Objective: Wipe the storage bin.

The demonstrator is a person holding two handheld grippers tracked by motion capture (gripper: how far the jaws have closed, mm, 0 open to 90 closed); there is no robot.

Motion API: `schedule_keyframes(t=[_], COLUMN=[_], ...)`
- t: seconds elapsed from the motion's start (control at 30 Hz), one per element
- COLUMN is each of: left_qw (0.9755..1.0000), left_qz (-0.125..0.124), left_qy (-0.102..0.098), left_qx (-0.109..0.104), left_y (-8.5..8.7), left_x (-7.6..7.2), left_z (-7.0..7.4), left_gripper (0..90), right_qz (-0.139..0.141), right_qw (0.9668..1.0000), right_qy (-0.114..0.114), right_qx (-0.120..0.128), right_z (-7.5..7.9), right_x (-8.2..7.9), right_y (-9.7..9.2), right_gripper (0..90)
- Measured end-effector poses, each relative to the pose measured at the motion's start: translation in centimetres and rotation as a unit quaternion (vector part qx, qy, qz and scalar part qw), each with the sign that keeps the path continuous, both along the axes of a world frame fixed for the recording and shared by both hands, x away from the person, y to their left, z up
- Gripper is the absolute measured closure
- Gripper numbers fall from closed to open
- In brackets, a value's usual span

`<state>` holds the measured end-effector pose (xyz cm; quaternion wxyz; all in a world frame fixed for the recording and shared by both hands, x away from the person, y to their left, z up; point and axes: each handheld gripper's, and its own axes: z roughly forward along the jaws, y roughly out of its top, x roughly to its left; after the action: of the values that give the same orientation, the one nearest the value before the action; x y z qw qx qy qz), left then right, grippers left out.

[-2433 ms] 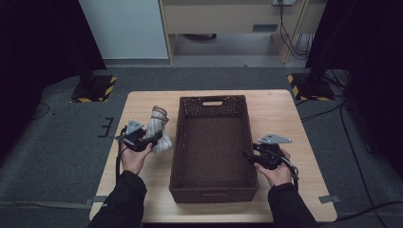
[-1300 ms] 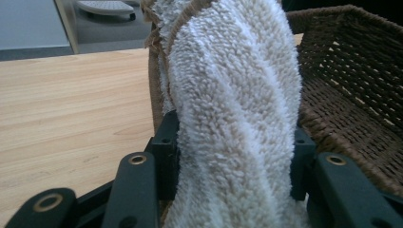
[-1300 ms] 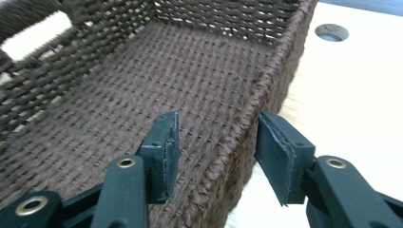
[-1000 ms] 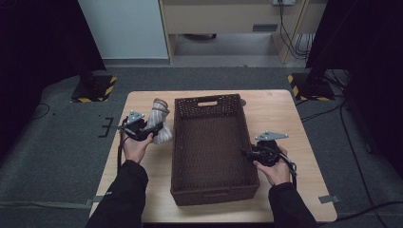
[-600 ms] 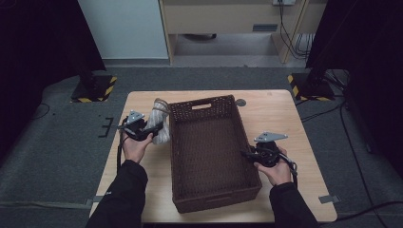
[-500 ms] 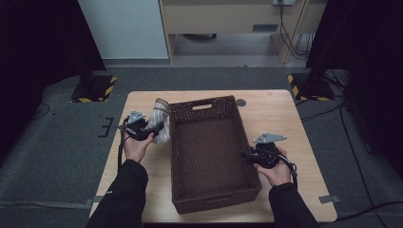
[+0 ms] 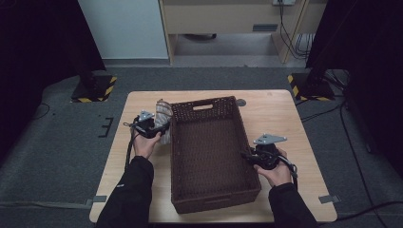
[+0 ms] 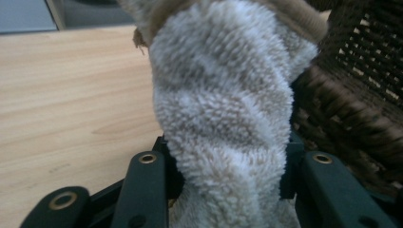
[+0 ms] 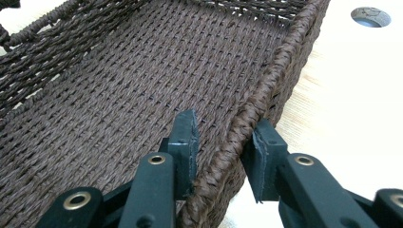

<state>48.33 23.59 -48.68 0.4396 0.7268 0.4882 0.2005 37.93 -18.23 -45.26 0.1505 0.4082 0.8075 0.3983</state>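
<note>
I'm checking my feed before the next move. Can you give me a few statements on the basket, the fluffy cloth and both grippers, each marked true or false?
1. The left gripper has the fluffy cloth between its jaws. True; the jaws have just been closing on it.
2. The cloth lies inside the basket. False: it sits outside, on the table, against the basket's left wall.
3. The right gripper straddles the basket's right rim, one jaw inside and one outside. True.
4. The basket is full of folded laundry. False: its woven bottom is bare.
5. The basket sits square to the table's edges. False: it is slightly turned.
</note>
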Motion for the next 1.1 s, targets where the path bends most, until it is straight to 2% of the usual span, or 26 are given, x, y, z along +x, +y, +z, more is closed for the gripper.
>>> schedule_keyframes(t=[0.07, 0.13, 0.23, 0.33, 0.43, 0.5, 0.57, 0.63, 0.73, 0.77, 0.8, 0.83, 0.9, 1.0, 1.1], left_qw=[1.0000, 0.9998, 0.9975, 0.9958, 0.9965, 0.9977, 0.9989, 0.9994, 0.9986, 0.9981, 0.9982, 0.9988, 0.9993, 0.9999, 0.9998], left_qz=[0.003, 0.006, 0.006, 0.008, 0.012, 0.013, 0.016, 0.011, 0.004, -0.002, -0.005, -0.005, -0.004, 0.002, 0.012], left_qy=[0.008, 0.015, 0.043, 0.068, 0.070, 0.062, 0.044, 0.021, -0.017, -0.024, -0.028, -0.029, -0.025, -0.009, 0.010], left_qx=[0.002, 0.014, 0.055, 0.060, 0.046, 0.025, -0.006, -0.026, -0.049, -0.057, -0.053, -0.038, -0.028, -0.007, -0.011], left_y=[-0.1, -0.1, -0.2, -0.2, -0.1, 0.1, 0.4, 0.6, 1.0, 1.1, 1.1, 1.1, 0.9, 0.6, 0.6], left_x=[0.1, 0.2, 0.3, 0.3, 0.2, 0.1, 0.0, -0.2, -0.5, -0.6, -0.6, -0.5, -0.3, 0.1, 0.4], left_z=[-0.3, -0.5, -1.4, -3.0, -3.2, -2.5, -1.3, 0.3, 2.5, 3.1, 3.6, 3.8, 3.7, 2.4, 0.5], left_gripper=[59.7, 60.1, 60.3, 60.4, 60.5, 60.6, 61.0, 61.0, 60.9, 60.9, 60.8, 60.8, 60.8, 60.8, 60.8], right_qz=[0.000, -0.001, 0.001, 0.001, 0.001, 0.000, -0.002, -0.002, -0.003, -0.003, -0.003, -0.003, -0.003, -0.003, -0.003], right_qw=[1.0000, 1.0000, 1.0000, 1.0000, 1.0000, 1.0000, 1.0000, 1.0000, 1.0000, 1.0000, 1.0000, 1.0000, 1.0000, 1.0000, 1.0000], right_qy=[0.001, 0.000, -0.001, -0.002, -0.002, -0.002, -0.001, -0.001, -0.001, -0.001, -0.001, -0.001, -0.001, -0.001, 0.000], right_qx=[0.001, 0.001, 0.000, -0.001, -0.001, 0.000, 0.000, 0.000, 0.000, 0.000, 0.001, 0.001, 0.000, 0.001, 0.001], right_z=[0.0, 0.0, 0.0, 0.0, 0.0, 0.0, 0.0, 0.0, 0.0, 0.0, 0.0, 0.0, 0.0, 0.0, 0.0], right_x=[0.0, 0.0, 0.0, 0.0, 0.0, 0.0, -0.1, -0.1, -0.1, -0.1, -0.1, -0.1, -0.1, -0.1, -0.1], right_y=[0.0, 0.0, 0.0, 0.0, 0.0, 0.0, 0.0, 0.0, 0.0, 0.0, 0.0, 0.0, 0.0, 0.0, 0.0], right_gripper=[66.9, 66.9, 66.7, 66.7, 66.6, 66.6, 66.6, 66.7, 66.6, 66.6, 66.6, 66.6, 66.5, 66.5, 66.5])
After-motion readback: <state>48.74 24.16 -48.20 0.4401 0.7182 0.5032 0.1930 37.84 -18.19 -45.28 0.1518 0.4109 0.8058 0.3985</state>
